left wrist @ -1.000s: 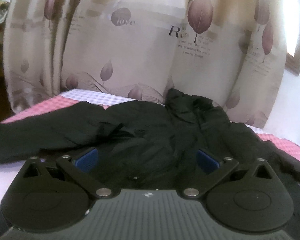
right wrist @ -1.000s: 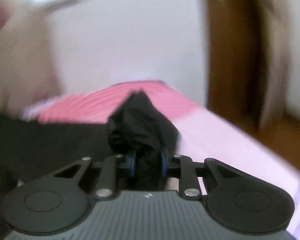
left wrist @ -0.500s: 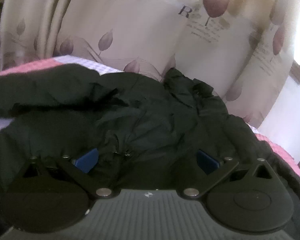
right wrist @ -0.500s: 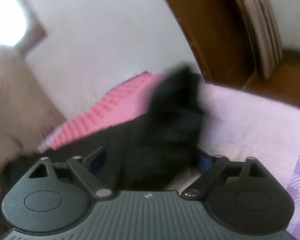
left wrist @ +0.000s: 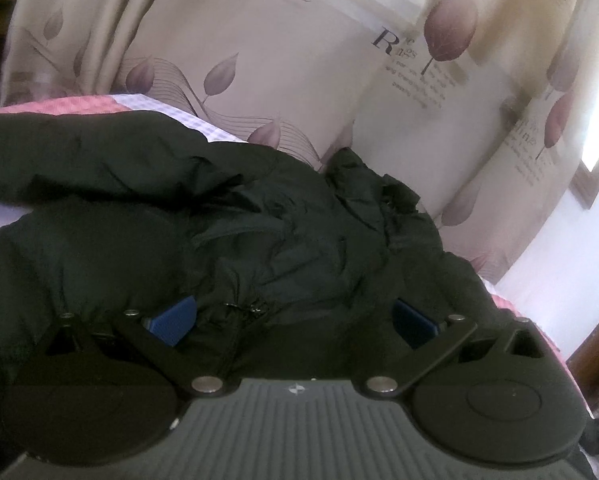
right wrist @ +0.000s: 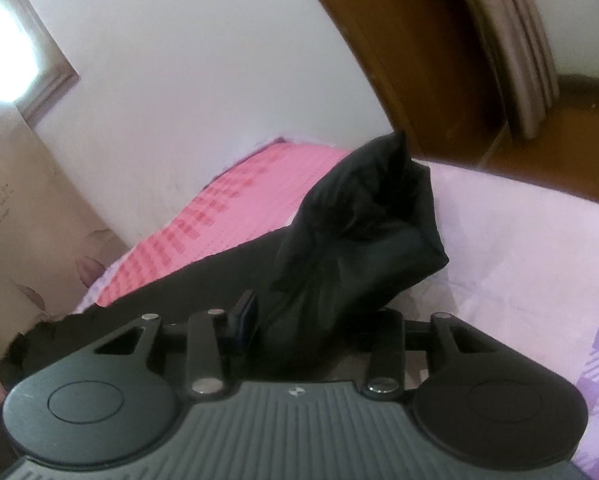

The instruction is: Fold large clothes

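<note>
The right gripper (right wrist: 311,324) is closing on the puffy black jacket's (left wrist: 259,232) sleeve end (right wrist: 363,232); the left gripper (left wrist: 295,320) is hovering spread over its body. Soft, slippery: pinch hems.

The right claw (right wrist: 311,320), which sprang wide off the black sleeve (right wrist: 363,232), is closing round it again; the jacket (left wrist: 259,232) now lies closer under the left claw (left wrist: 291,316)
</note>
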